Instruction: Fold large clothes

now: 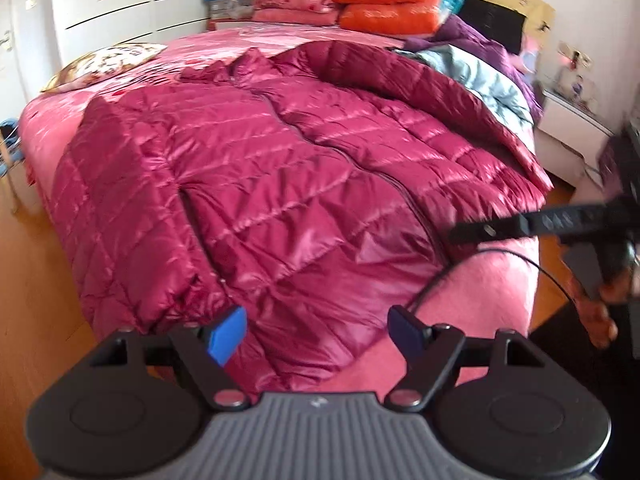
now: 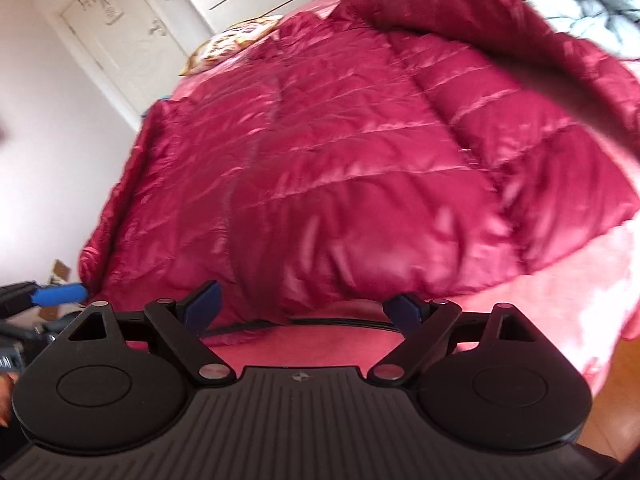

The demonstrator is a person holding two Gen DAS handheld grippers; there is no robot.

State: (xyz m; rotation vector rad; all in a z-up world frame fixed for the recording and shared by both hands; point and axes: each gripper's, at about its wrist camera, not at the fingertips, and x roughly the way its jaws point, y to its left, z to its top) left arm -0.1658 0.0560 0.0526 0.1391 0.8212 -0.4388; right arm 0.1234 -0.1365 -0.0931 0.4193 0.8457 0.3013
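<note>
A large crimson quilted down jacket (image 1: 280, 168) lies spread front up on the pink bed (image 1: 492, 280), its zipper running down the middle. My left gripper (image 1: 316, 334) hovers open over the jacket's near hem, with nothing pinched between its pads. In the right wrist view the same jacket (image 2: 340, 160) fills the frame, and my right gripper (image 2: 304, 308) stands open just short of the hem, above the pink bedsheet (image 2: 560, 280). The right gripper (image 1: 472, 234) also shows from the side in the left wrist view, near the jacket's right edge.
Folded quilts and pillows (image 1: 384, 4) are stacked at the head of the bed. A light blue garment (image 1: 476, 76) and a purple one (image 1: 480, 40) lie at the far right. A patterned cushion (image 1: 108, 60) sits far left. White wardrobe (image 1: 120, 0), nightstand (image 1: 572, 128) and wooden floor (image 1: 36, 280) surround the bed.
</note>
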